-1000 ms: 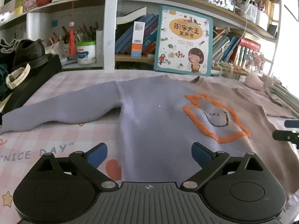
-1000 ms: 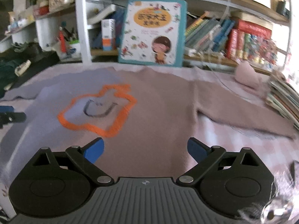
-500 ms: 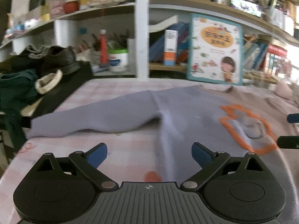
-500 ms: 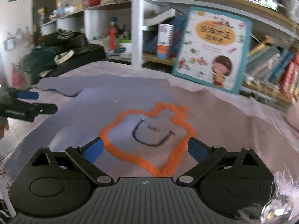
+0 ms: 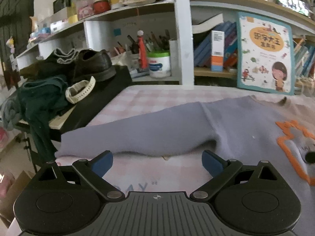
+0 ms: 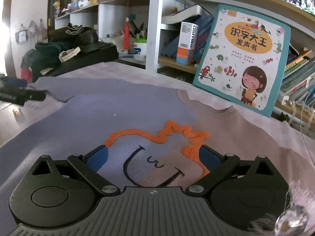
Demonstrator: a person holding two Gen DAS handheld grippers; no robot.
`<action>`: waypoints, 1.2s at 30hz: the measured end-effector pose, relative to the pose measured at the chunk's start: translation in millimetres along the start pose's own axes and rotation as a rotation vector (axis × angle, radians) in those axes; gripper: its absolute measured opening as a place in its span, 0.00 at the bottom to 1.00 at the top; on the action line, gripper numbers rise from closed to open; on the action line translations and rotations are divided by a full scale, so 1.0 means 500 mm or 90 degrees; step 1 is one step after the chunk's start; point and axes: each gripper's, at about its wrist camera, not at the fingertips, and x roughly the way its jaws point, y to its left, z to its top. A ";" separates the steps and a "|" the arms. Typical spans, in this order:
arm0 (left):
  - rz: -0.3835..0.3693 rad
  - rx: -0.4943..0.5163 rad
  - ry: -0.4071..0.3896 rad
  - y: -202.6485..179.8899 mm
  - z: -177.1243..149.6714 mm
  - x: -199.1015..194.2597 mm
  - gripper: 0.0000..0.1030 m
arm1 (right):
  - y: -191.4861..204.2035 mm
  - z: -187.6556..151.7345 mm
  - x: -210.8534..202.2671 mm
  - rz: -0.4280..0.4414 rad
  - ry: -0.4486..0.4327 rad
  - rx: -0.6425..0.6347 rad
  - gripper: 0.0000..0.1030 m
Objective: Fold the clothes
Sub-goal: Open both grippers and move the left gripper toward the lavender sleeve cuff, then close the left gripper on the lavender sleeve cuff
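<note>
1. The sweater [image 6: 122, 106] is lying flat and face-up on a pink checked tablecloth [image 5: 137, 96], spreading across most of the table, half lilac and half dusty pink, with an orange outlined patch [image 6: 157, 135] on the chest.
2. Its lilac sleeve [image 5: 137, 135] is stretching out sideways from the body toward the table's edge, with the cuff end reaching the corner beside a black box.
3. The knit is looking soft, fuzzy and light; judging by its limp drape, it will likely sag and stretch when lifted, so pinching at the cuff or along a seam should be giving the surest hold, and a shallow pinch may be slipping off the pile.
4. The left gripper [image 5: 157, 162] is hovering just in front of the sleeve's lower edge, its blue-tipped fingers [image 5: 102, 162] spread wide and holding nothing.
5. The right gripper [image 6: 153, 157] is hanging low over the chest patch, its jaws likewise spread apart and empty; whether it is touching the fabric I cannot tell.
6. Behind the garment, a children's picture book [image 6: 242, 59] is leaning upright against the shelving, and a dark shoe [image 5: 92, 63] is sitting on the black box [image 5: 102, 100] at the left.
</note>
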 end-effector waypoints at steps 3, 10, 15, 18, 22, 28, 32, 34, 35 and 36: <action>0.007 -0.022 0.010 0.010 0.010 0.020 0.96 | -0.009 -0.009 0.003 0.009 -0.008 0.025 0.97; 0.061 -0.070 0.021 0.056 0.019 0.066 0.96 | -0.030 -0.017 0.014 0.014 0.010 0.070 0.98; 0.074 -0.150 0.028 0.126 0.021 0.087 0.95 | -0.019 -0.018 0.022 0.013 0.031 0.054 0.98; 0.098 -0.183 0.034 0.163 0.021 0.094 0.94 | -0.013 -0.017 0.025 0.012 0.035 0.042 0.98; 0.141 -0.205 0.038 0.208 0.016 0.103 0.94 | -0.017 -0.017 0.029 0.018 0.042 0.050 0.99; 0.156 -0.257 0.061 0.267 0.001 0.133 0.89 | -0.025 -0.017 0.035 0.028 0.052 0.063 0.99; 0.154 -0.299 0.061 0.293 0.002 0.150 0.79 | -0.025 -0.017 0.036 0.028 0.054 0.062 1.00; 0.149 -0.328 0.060 0.309 0.002 0.157 0.66 | -0.025 -0.017 0.036 0.027 0.055 0.062 1.00; 0.148 -0.344 0.060 0.317 0.001 0.160 0.61 | -0.025 -0.017 0.036 0.027 0.055 0.061 1.00; 0.147 -0.362 0.057 0.325 -0.002 0.160 0.51 | -0.024 -0.017 0.036 0.027 0.055 0.061 1.00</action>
